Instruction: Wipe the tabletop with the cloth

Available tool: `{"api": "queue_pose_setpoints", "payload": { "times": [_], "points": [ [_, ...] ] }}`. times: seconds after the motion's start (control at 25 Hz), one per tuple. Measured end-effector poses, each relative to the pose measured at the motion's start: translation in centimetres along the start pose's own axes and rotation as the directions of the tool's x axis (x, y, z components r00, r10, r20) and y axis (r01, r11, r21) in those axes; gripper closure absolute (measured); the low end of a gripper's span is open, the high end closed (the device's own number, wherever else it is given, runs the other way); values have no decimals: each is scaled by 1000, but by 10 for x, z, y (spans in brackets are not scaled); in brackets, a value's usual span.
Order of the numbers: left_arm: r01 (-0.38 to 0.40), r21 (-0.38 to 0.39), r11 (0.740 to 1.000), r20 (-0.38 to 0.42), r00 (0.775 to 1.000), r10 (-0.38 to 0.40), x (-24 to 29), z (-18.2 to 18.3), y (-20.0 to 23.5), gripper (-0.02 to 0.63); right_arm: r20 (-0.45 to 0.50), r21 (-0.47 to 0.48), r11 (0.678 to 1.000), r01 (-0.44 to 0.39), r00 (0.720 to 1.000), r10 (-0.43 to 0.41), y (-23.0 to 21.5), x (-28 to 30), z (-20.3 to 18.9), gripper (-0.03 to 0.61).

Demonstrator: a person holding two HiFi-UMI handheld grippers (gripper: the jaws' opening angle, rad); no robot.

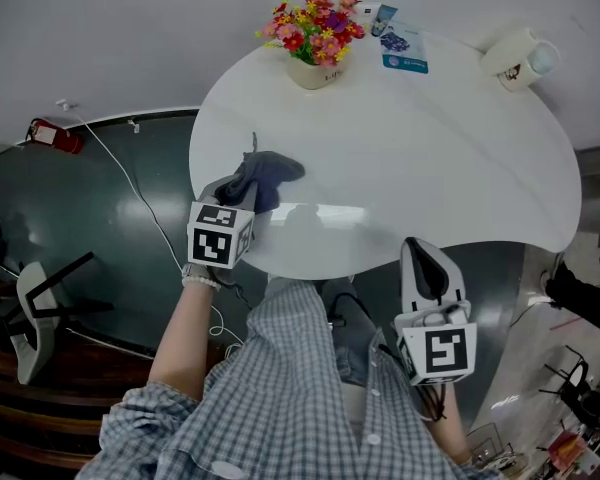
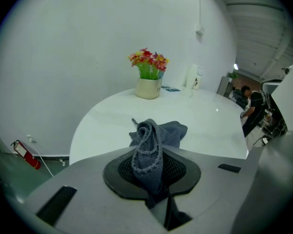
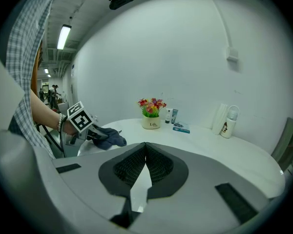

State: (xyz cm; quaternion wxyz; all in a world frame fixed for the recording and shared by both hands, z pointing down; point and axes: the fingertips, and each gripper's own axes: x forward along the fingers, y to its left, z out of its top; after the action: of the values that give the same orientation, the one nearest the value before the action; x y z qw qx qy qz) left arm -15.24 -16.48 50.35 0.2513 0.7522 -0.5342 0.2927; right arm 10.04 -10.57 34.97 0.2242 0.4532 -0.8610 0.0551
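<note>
The left claw (image 1: 244,192) is clamped on the dark grey knitted cloth (image 1: 267,174), bunched on the round white desk (image 1: 420,158) near its left edge. The right claw (image 1: 425,263) hangs closed and empty, off the desk. Wiping seems barely started, with most of the surface left to cover.

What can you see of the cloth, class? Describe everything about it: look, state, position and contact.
The cloth is dark blue-grey with a coarse, knitted-looking weave and a stitched hem. It is crumpled, not spread flat. One bunched fold stands upright, pinched in the left claw, which is closed on it. The rest spills forward and rests on the white tabletop, near the edge closest to the person, on their left. A thin strand sticks out from its far side. Nothing else touches it.
</note>
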Motion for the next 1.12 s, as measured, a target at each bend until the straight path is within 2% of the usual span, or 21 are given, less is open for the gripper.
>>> {"api": "queue_pose_setpoints", "payload": {
  "times": [0.32,0.44,0.68,0.8,1.12],
  "points": [
    [115,79,990,-5,993,-115,31,24,-64,557,-37,22,999,41,999,-40,-18,-13,-13,569],
    [154,95,984,-7,988,-154,41,33,-88,557,-24,25,999,42,999,-42,-24,-16,-15,569],
    [226,144,963,-14,974,-226,57,45,-134,557,-51,36,998,56,997,-54,-35,-23,-25,569],
    [254,164,953,-20,967,-255,66,51,-150,557,-28,43,998,56,998,-55,-41,-21,-24,570],
    [315,201,927,-37,948,-315,84,64,-190,557,-46,63,996,61,997,-58,-56,-23,-38,569]
  ]
}}
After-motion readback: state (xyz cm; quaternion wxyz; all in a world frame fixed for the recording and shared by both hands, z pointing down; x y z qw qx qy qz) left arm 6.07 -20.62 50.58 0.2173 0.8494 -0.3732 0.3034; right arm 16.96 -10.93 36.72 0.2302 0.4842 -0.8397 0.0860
